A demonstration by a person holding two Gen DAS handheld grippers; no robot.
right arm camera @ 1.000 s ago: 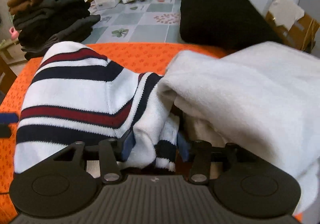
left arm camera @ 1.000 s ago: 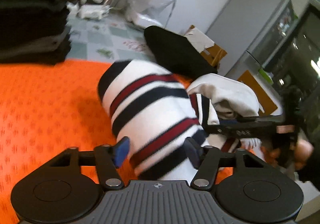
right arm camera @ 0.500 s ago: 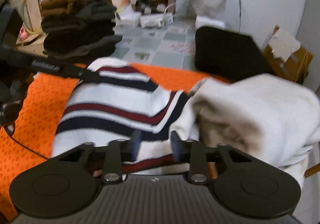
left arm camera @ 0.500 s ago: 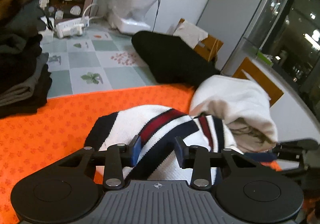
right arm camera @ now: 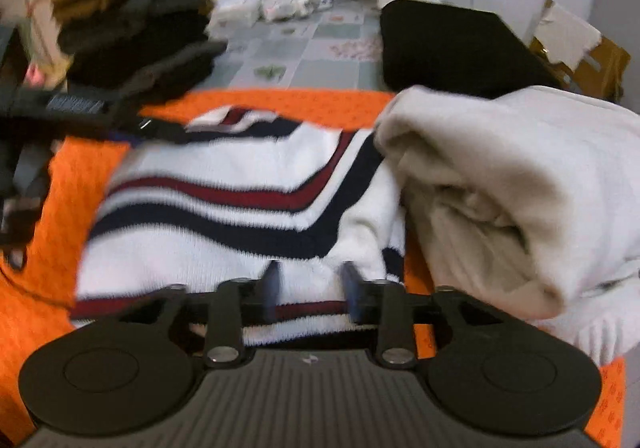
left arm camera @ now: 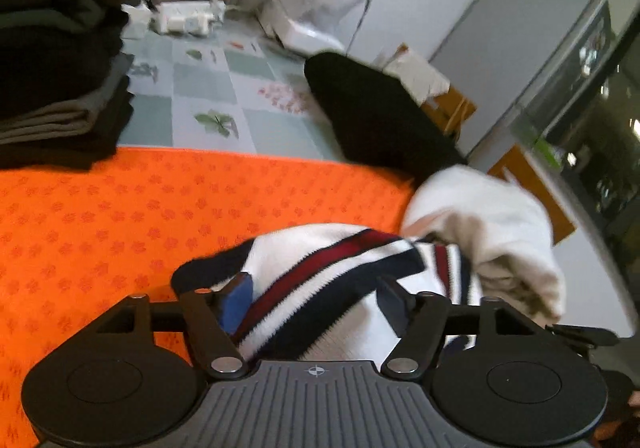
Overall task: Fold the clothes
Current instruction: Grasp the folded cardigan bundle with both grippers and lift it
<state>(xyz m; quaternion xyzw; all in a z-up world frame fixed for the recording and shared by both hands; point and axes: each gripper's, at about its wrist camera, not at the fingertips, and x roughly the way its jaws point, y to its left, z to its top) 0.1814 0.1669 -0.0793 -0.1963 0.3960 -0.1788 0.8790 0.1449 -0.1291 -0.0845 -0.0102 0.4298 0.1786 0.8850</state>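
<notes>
So the striped sweater [right arm camera: 224, 204] is lying folded on the orange tabletop [left arm camera: 120, 208], white knit with dark red and navy bands. It sits straight ahead of both claws and runs right under their fingers.

Left claw [left arm camera: 314, 294]: its fingers are spread wide apart, with a fold of the sweater's striped edge running up between them. The blue pad on one finger [left arm camera: 236, 300] sits just beside the knit, the other finger is near the fabric too, but neither looks pressed in, so it's open and not gripping.

Right claw [right arm camera: 310, 288]: fingers are parted with a gap between them, and white knit shows through that gap. The view is blurry, but the fingers hang over the near edge of the sweater and nothing is pinched, so it reads as open as well.

To the right of both claws there's a cream garment [right arm camera: 520, 184] bunched up in a loose roll, touching the sweater's right edge and partly lying over it. In the right wrist view the other tool shows up as a dark bar to the far left, reaching onto the sweater's far corner.

Ahead and to the left, beyond the tabletop, is a stack of dark folded clothes [left arm camera: 52, 88]. A black cushion [right arm camera: 460, 48] sits on the tiled floor straight past the far edge.
</notes>
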